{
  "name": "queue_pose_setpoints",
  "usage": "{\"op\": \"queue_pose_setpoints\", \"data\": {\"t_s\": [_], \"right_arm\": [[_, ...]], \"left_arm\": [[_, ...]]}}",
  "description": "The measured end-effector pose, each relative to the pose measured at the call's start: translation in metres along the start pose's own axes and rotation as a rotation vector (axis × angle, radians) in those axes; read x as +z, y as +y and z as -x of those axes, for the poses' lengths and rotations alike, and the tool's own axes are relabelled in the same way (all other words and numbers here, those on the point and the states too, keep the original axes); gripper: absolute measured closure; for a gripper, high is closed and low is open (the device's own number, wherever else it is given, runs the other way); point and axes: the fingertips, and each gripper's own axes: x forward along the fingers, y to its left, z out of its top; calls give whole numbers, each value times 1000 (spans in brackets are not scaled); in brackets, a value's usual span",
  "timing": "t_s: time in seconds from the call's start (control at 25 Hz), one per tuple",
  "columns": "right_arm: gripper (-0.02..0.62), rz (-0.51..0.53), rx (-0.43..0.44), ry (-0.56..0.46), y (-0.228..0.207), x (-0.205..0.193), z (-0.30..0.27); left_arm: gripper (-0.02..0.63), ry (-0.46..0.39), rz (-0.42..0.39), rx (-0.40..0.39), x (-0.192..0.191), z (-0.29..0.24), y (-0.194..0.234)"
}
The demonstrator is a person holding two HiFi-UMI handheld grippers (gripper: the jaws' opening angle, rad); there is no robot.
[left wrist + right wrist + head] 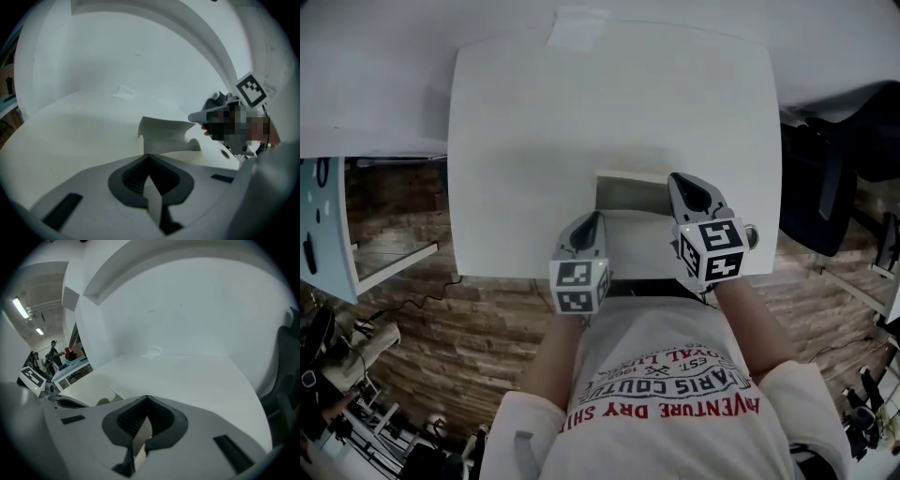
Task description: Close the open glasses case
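— While we take the head view first: the open glasses case [630,195] lies near the front edge of the white surface [534,141]. The left gripper [596,219] sits at the case's near-left corner and the right gripper [678,180] at its right end. Are they touching it?

— We cannot tell from above. Both tips look very close to the case.

— Left gripper view next: the fingers [131,180] are pressed together with nothing between them. The case is just ahead, with its lid [161,127] standing up.

— Right gripper view: the fingers here also meet at the tip and are empty. Only a bit of the case shows, low at the left, and the gripper body hides the rest.

— Risks, as we judge them: nothing grips the case, so a push on the lid may slide the whole case instead of folding the lid.

— Agreed. Because the case lies close to the front edge, a shove toward us could tip it off the surface.

— A narrow closed tip could also skid off the curved lid.

— If the press is too light, the lid may not latch and could spring back up.
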Motion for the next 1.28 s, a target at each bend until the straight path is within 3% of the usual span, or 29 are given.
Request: {"op": "queue_pose_setpoints", "data": {"t_s": [0.32,0.72,1.08,1.28], "right_arm": [[588,-35,28,76,5,-27,-2],[589,-24,56,63,18,-45,6],[589,108,61,41,21,-52,0],[588,-44,90,3,18,-43,5]], "left_arm": [[601,-12,-19,13,0,-3,-3],[601,9,-19,15,-5,0,-1],[601,-13,49,45,-3,7,7],[601,-37,26,32,10,10,-2]]}}
